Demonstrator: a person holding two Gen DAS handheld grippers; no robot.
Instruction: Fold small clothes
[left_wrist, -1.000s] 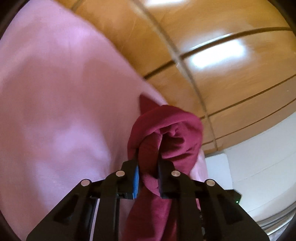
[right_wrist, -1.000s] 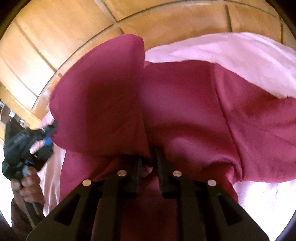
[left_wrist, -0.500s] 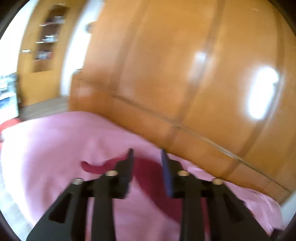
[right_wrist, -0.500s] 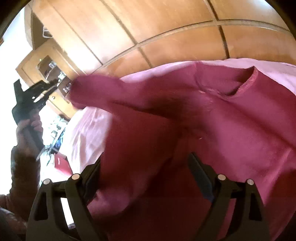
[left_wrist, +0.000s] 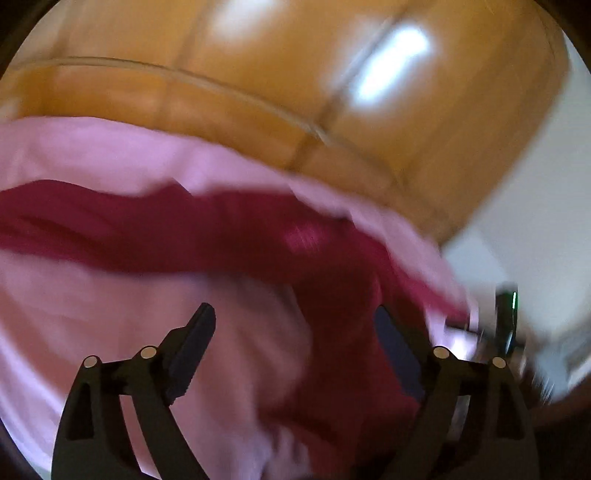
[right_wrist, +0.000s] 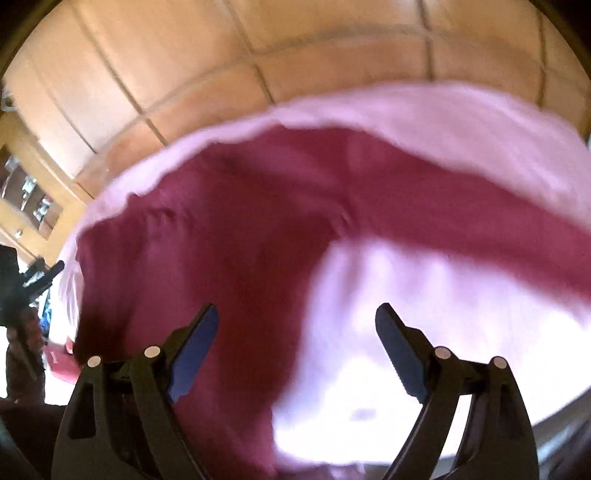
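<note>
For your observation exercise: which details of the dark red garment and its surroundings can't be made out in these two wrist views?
- Left wrist: dark red garment smeared by motion blur; seams unreadable.
- Left wrist: device with a green light blurred, cut by the right edge.
- Right wrist: garment's lower part hidden behind the right gripper.
- Right wrist: shelf contents too small.

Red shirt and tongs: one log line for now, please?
shirt: spread on pink sheet | left tongs: open, just opened | right tongs: open, empty
</note>
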